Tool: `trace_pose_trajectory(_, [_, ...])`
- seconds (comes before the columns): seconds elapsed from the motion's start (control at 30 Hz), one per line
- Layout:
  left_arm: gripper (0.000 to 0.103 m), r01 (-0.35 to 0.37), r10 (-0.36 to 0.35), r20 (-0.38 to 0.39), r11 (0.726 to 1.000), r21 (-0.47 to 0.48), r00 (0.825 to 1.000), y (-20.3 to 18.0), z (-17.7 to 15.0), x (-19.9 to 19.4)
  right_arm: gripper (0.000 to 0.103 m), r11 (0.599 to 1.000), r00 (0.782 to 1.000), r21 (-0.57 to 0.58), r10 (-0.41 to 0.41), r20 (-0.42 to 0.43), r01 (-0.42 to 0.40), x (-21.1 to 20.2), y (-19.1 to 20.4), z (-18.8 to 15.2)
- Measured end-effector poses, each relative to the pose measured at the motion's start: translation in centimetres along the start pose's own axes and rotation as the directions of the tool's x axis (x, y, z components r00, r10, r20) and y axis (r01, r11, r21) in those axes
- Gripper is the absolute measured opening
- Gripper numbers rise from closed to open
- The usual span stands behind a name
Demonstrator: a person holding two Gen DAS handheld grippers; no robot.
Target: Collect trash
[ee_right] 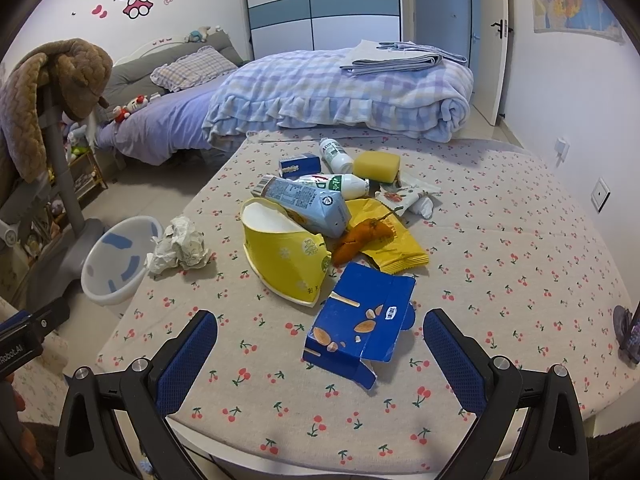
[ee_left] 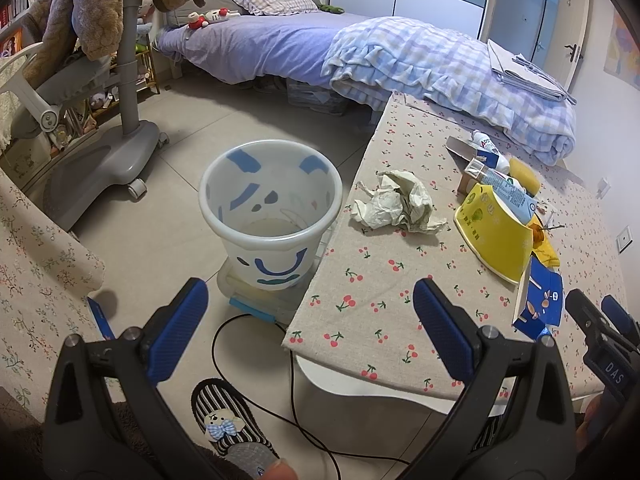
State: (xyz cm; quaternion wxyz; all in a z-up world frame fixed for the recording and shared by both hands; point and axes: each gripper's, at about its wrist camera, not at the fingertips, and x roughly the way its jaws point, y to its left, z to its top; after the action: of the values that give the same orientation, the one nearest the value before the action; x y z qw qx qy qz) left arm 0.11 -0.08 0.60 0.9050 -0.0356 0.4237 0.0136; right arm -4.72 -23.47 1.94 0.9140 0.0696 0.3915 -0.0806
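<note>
Cherry-print cloth covers the table [ee_right: 500, 248], which stands in a bedroom with a bed [ee_right: 168, 128] and a rolled checked blanket [ee_right: 340, 92] at the far side. Trash lies heaped on the middle of the table. A crumpled paper ball [ee_right: 180, 248] sits alone near the left edge, apart from the rest. To its right a crushed yellow paper cup [ee_right: 288, 256] lies on its side, with a light blue carton [ee_right: 304, 200] resting across its far rim. A torn blue snack box [ee_right: 360, 328] lies nearest, just beyond the right gripper [ee_right: 320, 348], whose blue-padded fingers are spread wide and hold nothing. An orange peel [ee_right: 360, 240] lies on a yellow wrapper [ee_right: 392, 244] to the right of the cup. Farther back are two white bottles [ee_right: 340, 156], a small blue box [ee_right: 300, 165] and a yellow sponge [ee_right: 376, 166].

On the floor at the left of the table stands a white bin [ee_left: 272, 216] with blue markings, raised on a clear plastic box [ee_left: 260, 300]. The left gripper [ee_left: 310, 320] hangs over the gap between bin and table edge, its fingers also wide apart and holding nothing. A black cable [ee_left: 296, 392] trails across the floor tiles below it, beside a striped slipper [ee_left: 228, 420].
</note>
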Motion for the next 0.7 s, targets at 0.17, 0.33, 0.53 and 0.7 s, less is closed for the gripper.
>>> trace_pose_trajectory(0.17, [0.102, 0.0, 0.0, -0.001, 1.0, -0.001, 1.0, 0.0, 0.0, 0.0, 0.103, 1.0, 1.0, 0.006, 0.005, -0.004, -0.005, 0.0, -0.1, 0.1])
trace_pose_trajectory(0.33, [0.102, 0.027, -0.027, -0.026, 1.0, -0.003, 0.999, 0.0, 0.3, 0.0, 0.103, 1.0, 1.0, 0.003, 0.015, -0.019, -0.015, -0.3, -0.7, 0.8])
trace_pose_trajectory(0.53, [0.102, 0.071, -0.07, -0.031, 0.997, 0.033, 0.997, -1.5, 1.5, -0.5, 0.103, 1.0, 0.999, -0.001, 0.027, -0.016, -0.027, -1.3, -1.1, 2.5])
trace_pose_trajectory(0.7, [0.102, 0.088, -0.084, -0.056, 0.993, 0.081, 0.995, -2.5, 2.5, -0.2, 0.103, 0.998, 0.997, 0.002, 0.056, -0.048, -0.056, -1.4, -2.0, 4.1])
